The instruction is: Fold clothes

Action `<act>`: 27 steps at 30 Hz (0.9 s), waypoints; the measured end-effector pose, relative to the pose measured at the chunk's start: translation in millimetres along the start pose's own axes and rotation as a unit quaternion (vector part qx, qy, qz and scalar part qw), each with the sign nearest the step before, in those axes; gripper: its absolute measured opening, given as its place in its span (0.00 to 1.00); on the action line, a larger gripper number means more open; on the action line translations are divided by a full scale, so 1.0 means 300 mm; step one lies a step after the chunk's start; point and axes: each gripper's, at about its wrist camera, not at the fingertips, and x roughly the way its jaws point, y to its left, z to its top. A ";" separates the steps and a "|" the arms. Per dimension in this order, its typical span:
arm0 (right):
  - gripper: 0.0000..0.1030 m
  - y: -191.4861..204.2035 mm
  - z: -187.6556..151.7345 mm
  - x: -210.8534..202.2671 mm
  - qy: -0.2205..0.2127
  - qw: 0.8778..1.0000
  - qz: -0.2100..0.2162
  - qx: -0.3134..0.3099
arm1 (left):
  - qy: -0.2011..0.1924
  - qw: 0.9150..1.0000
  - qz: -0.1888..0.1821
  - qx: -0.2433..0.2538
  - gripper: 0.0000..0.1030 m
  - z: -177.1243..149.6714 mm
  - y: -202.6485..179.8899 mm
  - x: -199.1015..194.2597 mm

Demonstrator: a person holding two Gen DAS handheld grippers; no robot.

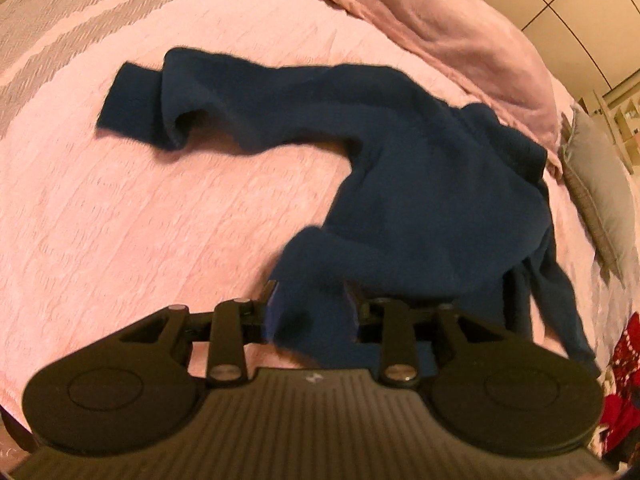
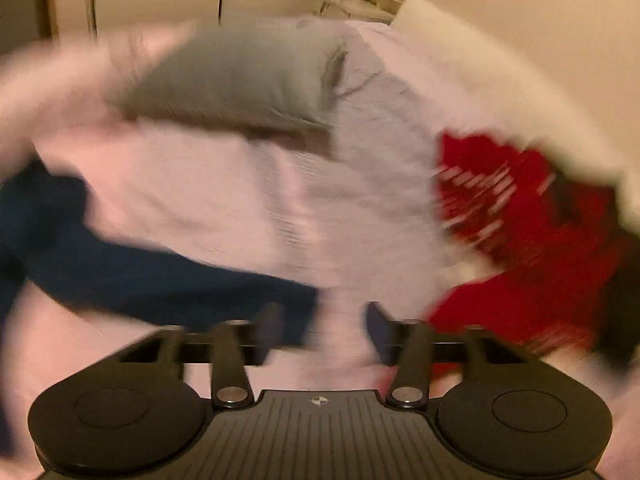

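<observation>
While my left gripper has its jaws clamped on the hem of the navy sweater, which sprawls across the pink bed, my right gripper hangs with jaws apart and empty over bare bedspread. Red garment lies to its right; view is blurred.

sweater on bed, pillow right, blanket behind

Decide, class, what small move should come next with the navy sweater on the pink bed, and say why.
Probably bring the empty right hand-held gripper to the navy sweater and take its hem. The left hand-held gripper already pinches one part, yet the sweater lies crumpled, one sleeve flung out across the pink bedspread.
</observation>
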 end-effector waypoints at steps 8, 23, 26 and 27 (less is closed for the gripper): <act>0.55 0.422 -0.405 0.172 0.182 0.940 0.278 0.073 | 0.033 0.999 -0.003 -0.016 0.30 -0.112 0.095 0.036; 0.56 0.564 -0.459 0.142 0.130 0.891 0.372 0.225 | 0.045 0.998 -0.044 -0.021 0.31 -0.119 0.188 0.070; 0.55 0.634 -0.468 0.177 0.159 0.896 0.364 0.200 | 0.046 0.997 -0.052 -0.023 0.31 -0.111 0.198 0.082; 0.44 0.660 -0.475 0.194 0.172 0.898 0.359 0.188 | 0.047 0.997 -0.053 -0.020 0.31 -0.107 0.197 0.089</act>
